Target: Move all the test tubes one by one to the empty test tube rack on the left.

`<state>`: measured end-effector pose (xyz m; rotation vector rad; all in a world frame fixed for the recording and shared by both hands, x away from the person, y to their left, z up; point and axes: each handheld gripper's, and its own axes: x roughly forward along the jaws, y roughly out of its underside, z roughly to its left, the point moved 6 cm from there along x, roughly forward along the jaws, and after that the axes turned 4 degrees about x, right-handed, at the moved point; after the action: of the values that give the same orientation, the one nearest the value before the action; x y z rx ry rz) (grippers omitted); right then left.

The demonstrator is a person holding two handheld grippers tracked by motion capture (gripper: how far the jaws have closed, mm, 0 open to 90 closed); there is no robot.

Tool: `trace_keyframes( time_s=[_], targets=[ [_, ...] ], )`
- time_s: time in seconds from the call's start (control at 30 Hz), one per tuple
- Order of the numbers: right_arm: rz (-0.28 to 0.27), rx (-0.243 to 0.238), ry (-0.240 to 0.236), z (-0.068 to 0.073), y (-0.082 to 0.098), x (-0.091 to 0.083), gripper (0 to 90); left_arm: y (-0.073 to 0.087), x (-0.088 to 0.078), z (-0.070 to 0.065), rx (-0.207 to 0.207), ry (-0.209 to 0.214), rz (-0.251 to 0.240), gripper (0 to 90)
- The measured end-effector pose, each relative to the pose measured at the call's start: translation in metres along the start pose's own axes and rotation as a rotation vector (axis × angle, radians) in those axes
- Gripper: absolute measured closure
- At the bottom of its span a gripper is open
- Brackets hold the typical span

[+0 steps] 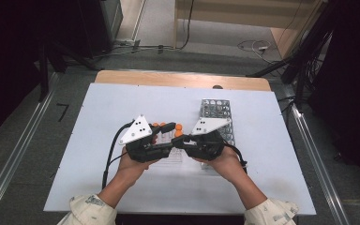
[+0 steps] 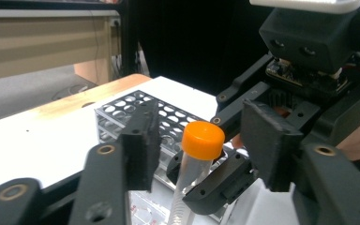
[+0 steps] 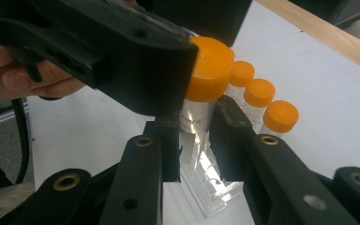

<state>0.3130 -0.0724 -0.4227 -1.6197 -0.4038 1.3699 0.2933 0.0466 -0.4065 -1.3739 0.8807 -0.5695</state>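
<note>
Near the table's [image 1: 103, 117] middle, the right gripper [image 3: 194, 136] clamps an orange-capped tube [image 3: 201, 89] while the left gripper's [image 2: 199, 150] spread jaws flank its cap.

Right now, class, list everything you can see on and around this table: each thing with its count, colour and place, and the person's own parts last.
Held tube: one, clear with an orange cap, upright between the pads of the right tool.
Other tubes: three orange caps in a row behind the held one.
Clear stand: one, see-through, under the held tube.
Metal rack: one, silver grid of holes, on the table's right half, beyond the right tool.
Table: one, white top with a wooden far edge.
Floor cables: several, dark and white, beyond the table.
Left tool: one, black with a grey plate, jaws either side of the held tube's cap.
Right tool: one, black with a grey plate, clamped on the tube.
Hands: two, holding the tools, pale sleeves.
</note>
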Motion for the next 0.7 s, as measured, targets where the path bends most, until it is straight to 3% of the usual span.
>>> trace_keyframes(
  time_s=[0.5,0.7],
  targets=[
    [-0.004,0.001,-0.003,0.0008,0.0012,0.0031,71.4,0.0055,0.0029,0.0002,0.015,0.001,0.030,68.0],
    [-0.012,0.000,-0.005,0.0007,0.0012,0.0032,71.2,0.0052,0.0019,0.0017,0.011,-0.001,0.029,69.4]
  ],
)
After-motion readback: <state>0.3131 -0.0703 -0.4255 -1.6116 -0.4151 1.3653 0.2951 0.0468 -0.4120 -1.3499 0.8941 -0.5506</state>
